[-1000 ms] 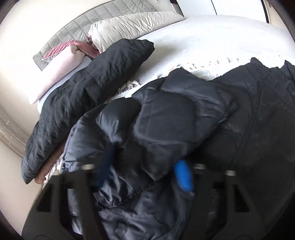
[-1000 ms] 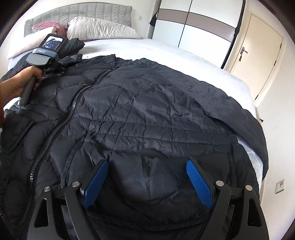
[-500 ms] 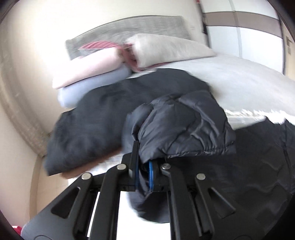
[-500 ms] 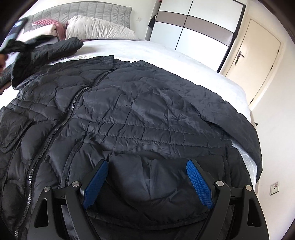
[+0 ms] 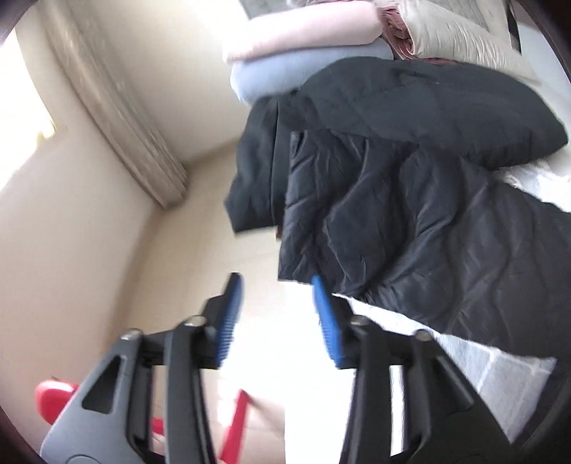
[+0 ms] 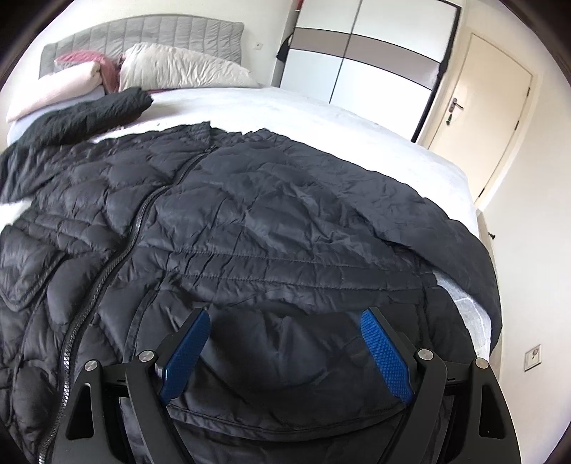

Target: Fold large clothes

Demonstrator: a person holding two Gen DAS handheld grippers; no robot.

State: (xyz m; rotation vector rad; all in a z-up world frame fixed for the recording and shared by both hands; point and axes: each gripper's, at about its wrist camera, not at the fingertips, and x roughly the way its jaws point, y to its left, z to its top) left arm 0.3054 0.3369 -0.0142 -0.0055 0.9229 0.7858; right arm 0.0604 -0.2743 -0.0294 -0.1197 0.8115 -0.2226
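A large black quilted puffer jacket (image 6: 257,228) lies spread front-up on the white bed (image 6: 321,117), zipper running down its left half. My right gripper (image 6: 283,342) is open and empty, its blue pads hovering over the jacket's hem. In the left wrist view one sleeve (image 5: 410,228) lies stretched toward the bed's side edge. My left gripper (image 5: 276,310) is open and empty just past the sleeve's cuff, over the floor beside the bed.
A second dark garment (image 6: 82,114) lies near the pillows (image 6: 178,67) by the grey headboard (image 6: 142,32). A wardrobe (image 6: 364,60) and a door (image 6: 489,117) stand at the right. A curtain (image 5: 117,107) and something red (image 5: 57,396) are beside the bed.
My left gripper closed on the sleeve, pulled it outward to the bed's side, and has now opened and let it go. The right gripper has hardly moved.
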